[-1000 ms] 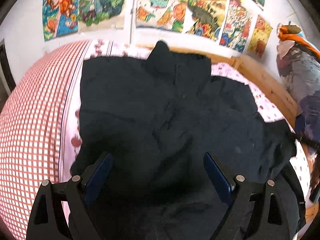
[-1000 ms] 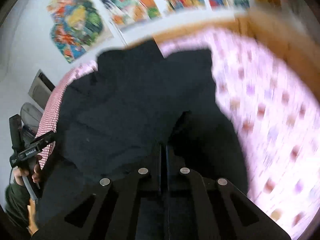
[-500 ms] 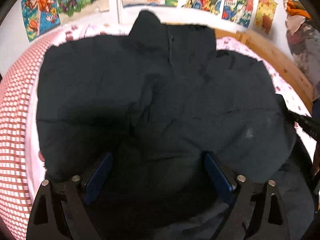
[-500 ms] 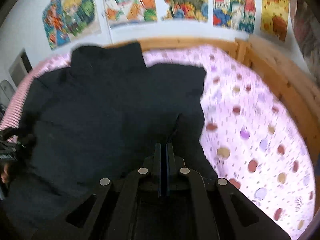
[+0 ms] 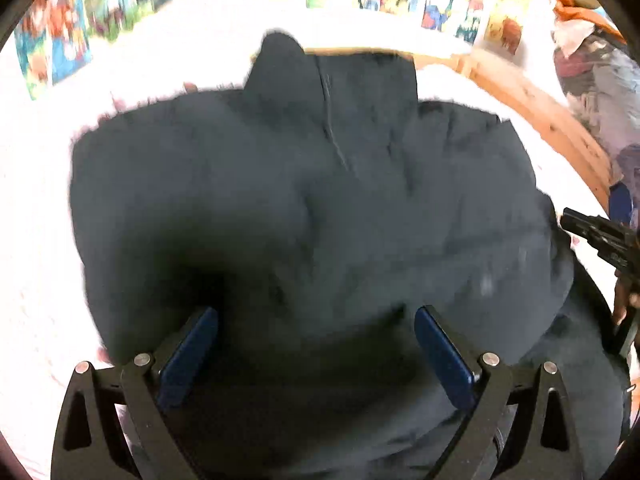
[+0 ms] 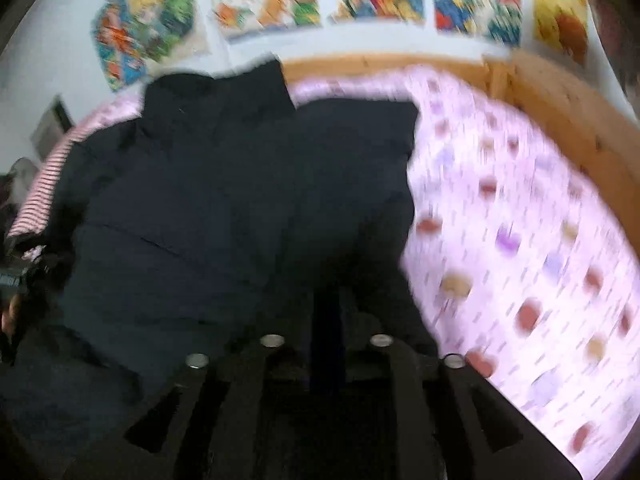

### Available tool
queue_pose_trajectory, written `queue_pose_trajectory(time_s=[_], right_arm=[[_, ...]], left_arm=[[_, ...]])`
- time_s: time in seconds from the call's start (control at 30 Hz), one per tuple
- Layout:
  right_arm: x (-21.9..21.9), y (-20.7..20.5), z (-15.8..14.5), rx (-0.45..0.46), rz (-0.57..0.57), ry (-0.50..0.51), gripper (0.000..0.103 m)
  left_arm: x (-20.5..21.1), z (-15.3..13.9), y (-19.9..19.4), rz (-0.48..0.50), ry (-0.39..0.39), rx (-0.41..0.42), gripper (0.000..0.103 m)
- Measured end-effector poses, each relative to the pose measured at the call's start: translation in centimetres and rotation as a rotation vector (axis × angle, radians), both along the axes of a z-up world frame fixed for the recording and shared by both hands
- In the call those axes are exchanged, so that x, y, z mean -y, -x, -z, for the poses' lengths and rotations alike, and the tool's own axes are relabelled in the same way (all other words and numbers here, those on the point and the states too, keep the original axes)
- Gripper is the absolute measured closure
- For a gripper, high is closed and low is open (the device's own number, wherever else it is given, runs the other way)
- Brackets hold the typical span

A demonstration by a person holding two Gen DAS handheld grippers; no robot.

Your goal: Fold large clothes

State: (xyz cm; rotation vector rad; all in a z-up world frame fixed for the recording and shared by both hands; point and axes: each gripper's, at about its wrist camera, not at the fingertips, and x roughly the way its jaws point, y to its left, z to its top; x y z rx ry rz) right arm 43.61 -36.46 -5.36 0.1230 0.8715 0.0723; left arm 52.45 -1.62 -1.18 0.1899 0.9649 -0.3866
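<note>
Jacket [image 5: 304, 216] fills mid-frame on the bed [image 6: 520, 220], collar toward the wall at top, long axis vertical. Wooden rail [image 6: 568, 112] bounds upper right; bare sheet lies right. Left gripper [image 5: 316, 344] gapes empty, still widening; right gripper [image 6: 326, 320] is parting, blurred, contents unclear.

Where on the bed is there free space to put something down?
The spotted sheet is bare between the black jacket and the wooden bed frame. A narrower strip of bedding lies free on the jacket's other side. The middle is fully covered.
</note>
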Motion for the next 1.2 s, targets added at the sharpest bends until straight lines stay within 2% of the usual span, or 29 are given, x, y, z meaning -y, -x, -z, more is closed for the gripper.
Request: queue_pose_trajectory(time_s=[0.03,0.07,0.1,0.17,0.3,0.37,0.47,0.57,0.63,0.7,0.8,0.83,0.93,0.97,1.0,1.2], right_arm=[[0.0,0.0,-1.3,0.027,-0.019,0.007,0.066],[0.0,-0.4,-2.9,0.057,-0.035,0.015,0.046],[0.0,-1.1,-4.0,0.074,-0.047,0.014,0.040],[-0.2,-3.1,-5.6,0.080,-0.064,0.014,0.040],[-1.6,-8.2,-7.0,0.084,-0.080,0.000,0.039],[-2.6,-11.2,-7.0,0.082,-0.078,-0.025,0.039],[-3.7,-15.7,-6.6,0.071,-0.072,-0.068,0.039],[-5.0,-19.9,-5.6,0.076,-0.040,-0.090,0.040],[-5.5,-22.2,-5.1,0.074,-0.020,-0.113,0.043],[-5.9,-24.2,-4.5,0.068,0.001,-0.121,0.054],[-6.4,-26.4,-3.6,0.059,0.007,-0.108,0.057],[-6.5,-26.7,-3.5,0.058,0.008,-0.102,0.059],[-6.8,-27.9,-2.7,0.045,0.010,-0.091,0.066],[-6.8,-28.0,-2.5,0.041,0.009,-0.097,0.084],[-6.6,-27.9,-2.4,0.038,0.020,-0.096,0.095],[-5.2,-24.1,-4.2,0.142,0.014,-0.131,0.100]], left_arm=[[-0.2,-1.5,-0.7,-0.002,0.013,0.030,0.004],[-0.4,-2.9,-1.4,-0.011,0.031,0.062,0.004],[-0.5,-4.1,-2.3,-0.025,0.049,0.092,0.004],[-0.5,-6.2,-4.3,-0.071,0.088,0.145,0.004],[0.2,-8.1,-8.6,-0.172,0.128,0.189,0.004],[1.0,-8.0,-11.4,-0.186,0.130,0.200,0.004],[2.0,-7.5,-13.9,-0.220,0.093,0.219,0.004],[2.9,-6.2,-15.9,-0.267,0.111,0.209,0.012],[3.4,-5.4,-16.8,-0.276,0.116,0.194,0.022],[4.1,-4.6,-17.7,-0.278,0.095,0.182,0.035],[4.7,-3.6,-19.2,-0.281,0.059,0.174,0.051],[4.6,-3.5,-19.5,-0.281,0.068,0.172,0.053],[4.5,-3.4,-19.9,-0.258,0.110,0.163,0.074],[4.6,-3.5,-19.8,-0.249,0.113,0.166,0.088],[4.7,-3.6,-19.5,-0.245,0.108,0.171,0.090],[3.4,-5.4,-15.8,-0.192,0.144,0.225,0.095]])
